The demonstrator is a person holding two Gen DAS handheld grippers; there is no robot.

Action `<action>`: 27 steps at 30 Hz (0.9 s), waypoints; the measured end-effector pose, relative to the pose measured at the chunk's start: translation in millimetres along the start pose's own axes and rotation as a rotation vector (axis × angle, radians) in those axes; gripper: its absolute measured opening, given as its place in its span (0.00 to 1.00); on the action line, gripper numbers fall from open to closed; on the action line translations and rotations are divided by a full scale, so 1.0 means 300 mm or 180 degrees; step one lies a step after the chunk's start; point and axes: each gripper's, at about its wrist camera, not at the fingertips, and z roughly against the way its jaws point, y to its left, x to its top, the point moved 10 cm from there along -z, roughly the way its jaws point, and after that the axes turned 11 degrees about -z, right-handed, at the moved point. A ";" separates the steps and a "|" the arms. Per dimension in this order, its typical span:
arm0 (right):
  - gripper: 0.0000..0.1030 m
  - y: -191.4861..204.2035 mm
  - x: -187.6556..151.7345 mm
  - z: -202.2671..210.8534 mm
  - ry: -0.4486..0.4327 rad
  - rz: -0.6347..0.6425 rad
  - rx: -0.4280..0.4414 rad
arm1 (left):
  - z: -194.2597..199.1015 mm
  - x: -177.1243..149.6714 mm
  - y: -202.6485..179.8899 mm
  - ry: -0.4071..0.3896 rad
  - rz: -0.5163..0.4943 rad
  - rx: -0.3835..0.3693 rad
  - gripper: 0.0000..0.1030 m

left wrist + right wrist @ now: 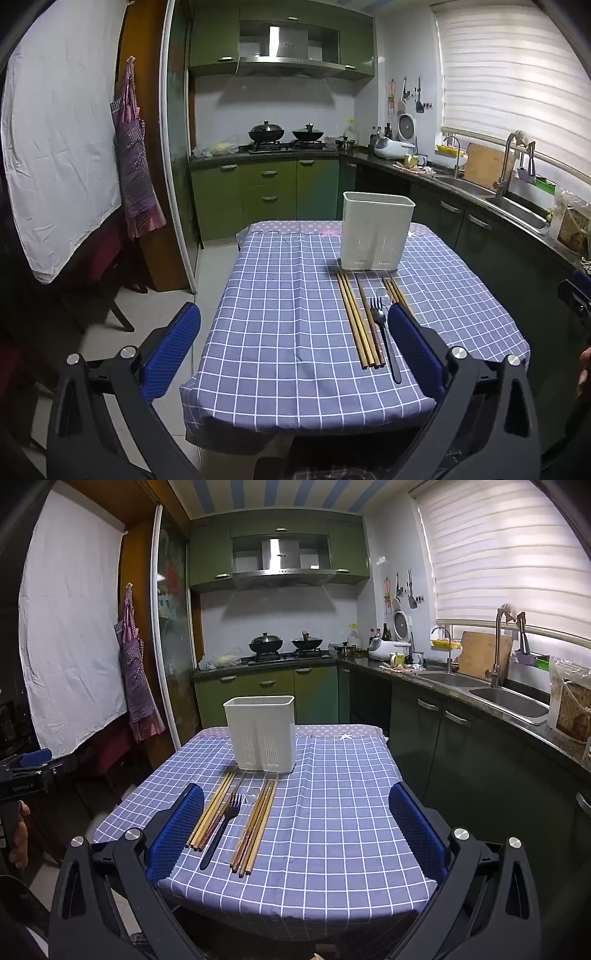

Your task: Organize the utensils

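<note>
Both my grippers, left (294, 345) and right (296, 827), gape wide, empty. Chopsticks (212, 814) and fork (221, 829) lie lower centre before holder (260, 733), aligned for easy pickup.

Upright white slotted utensil holder (260, 733); just before it, lying flat side by side: wooden chopsticks (210, 812), black fork (221, 827), more chopsticks (256, 827).

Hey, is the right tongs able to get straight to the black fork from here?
Probably yes: the right tongs are open and empty, nothing lies over the black fork, though chopsticks flank it closely.
</note>
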 end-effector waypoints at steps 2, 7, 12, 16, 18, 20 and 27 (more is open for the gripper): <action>0.96 0.000 -0.001 -0.001 0.0005 -0.0016 0.0009 | 0.001 0.000 -0.002 -0.0001 0.0010 -0.0009 0.94; 0.96 0.000 0.000 -0.001 0.0001 -0.0017 0.0014 | -0.013 -0.011 -0.001 0.0027 0.0040 -0.0037 0.94; 0.96 0.007 0.001 -0.004 0.0008 -0.0004 0.0030 | -0.044 -0.059 -0.009 0.0042 0.0027 -0.0031 0.94; 0.96 0.003 -0.008 -0.007 0.0012 0.0005 0.0019 | -0.048 -0.059 -0.006 0.0063 0.0025 -0.0038 0.94; 0.96 0.004 -0.008 -0.007 0.0012 0.0006 0.0014 | -0.046 -0.046 -0.008 0.0071 0.0027 -0.0041 0.94; 0.96 0.002 -0.008 -0.004 0.0013 0.0009 0.0012 | -0.047 -0.047 -0.010 0.0068 0.0029 -0.0035 0.94; 0.96 0.006 0.000 0.006 0.0011 0.0012 0.0019 | -0.045 -0.040 0.000 0.0067 0.0036 -0.0041 0.94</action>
